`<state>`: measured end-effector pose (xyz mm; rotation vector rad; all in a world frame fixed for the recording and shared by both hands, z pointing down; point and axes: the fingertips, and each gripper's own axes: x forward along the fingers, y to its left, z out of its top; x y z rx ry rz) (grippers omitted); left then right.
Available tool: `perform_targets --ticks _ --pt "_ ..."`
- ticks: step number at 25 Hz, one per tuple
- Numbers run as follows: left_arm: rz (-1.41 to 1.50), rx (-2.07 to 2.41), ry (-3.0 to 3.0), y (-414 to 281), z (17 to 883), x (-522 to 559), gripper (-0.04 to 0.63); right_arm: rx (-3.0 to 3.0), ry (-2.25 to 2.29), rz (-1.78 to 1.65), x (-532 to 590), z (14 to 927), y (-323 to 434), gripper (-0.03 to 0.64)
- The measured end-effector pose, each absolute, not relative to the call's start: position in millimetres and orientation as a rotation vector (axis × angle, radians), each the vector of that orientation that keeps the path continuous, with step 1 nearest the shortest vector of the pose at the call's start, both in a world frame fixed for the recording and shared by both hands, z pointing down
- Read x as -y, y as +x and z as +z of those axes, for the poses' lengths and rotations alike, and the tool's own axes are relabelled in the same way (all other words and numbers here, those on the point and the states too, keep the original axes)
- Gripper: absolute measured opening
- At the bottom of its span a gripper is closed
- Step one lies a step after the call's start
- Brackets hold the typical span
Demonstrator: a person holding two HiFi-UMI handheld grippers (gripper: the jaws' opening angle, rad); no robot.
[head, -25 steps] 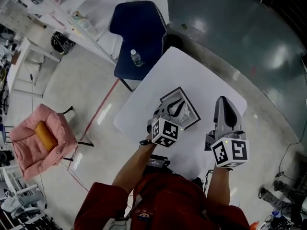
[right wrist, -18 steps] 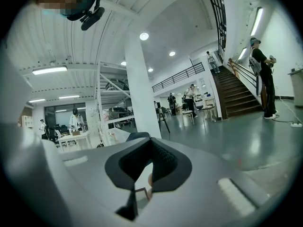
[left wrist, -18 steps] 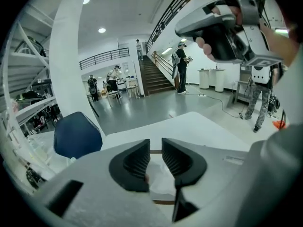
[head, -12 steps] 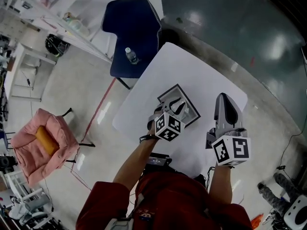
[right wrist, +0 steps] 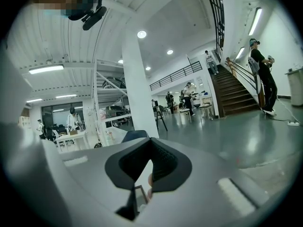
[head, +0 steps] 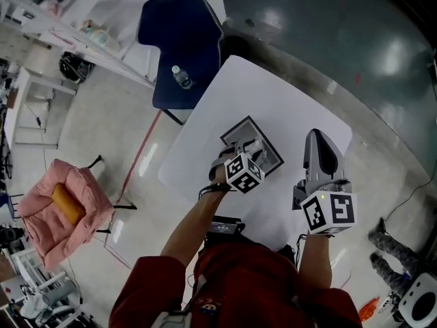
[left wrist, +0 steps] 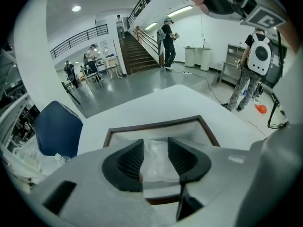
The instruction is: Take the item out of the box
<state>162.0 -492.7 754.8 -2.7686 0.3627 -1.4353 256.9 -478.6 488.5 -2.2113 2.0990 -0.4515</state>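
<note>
While opening, L claw (left wrist: 155, 145) astride item (left wrist: 154, 166).

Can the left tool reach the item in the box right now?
Probably yes: the left tool hangs just over the open box, jaws opening, with the wrapped item showing between them and nothing covering it.

One box (head: 268, 142), one item (left wrist: 154, 157), two tools (head: 247, 146) (head: 319, 141)
</note>
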Motion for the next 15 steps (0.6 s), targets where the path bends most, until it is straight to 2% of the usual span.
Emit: perform_targets --ticks 15 --pt "-1.693 -0.103 -2.534 164.7 793.0 482.9 0.206 -2.074 -2.219 -0.455 476.2 492.5 268.3 0.0"
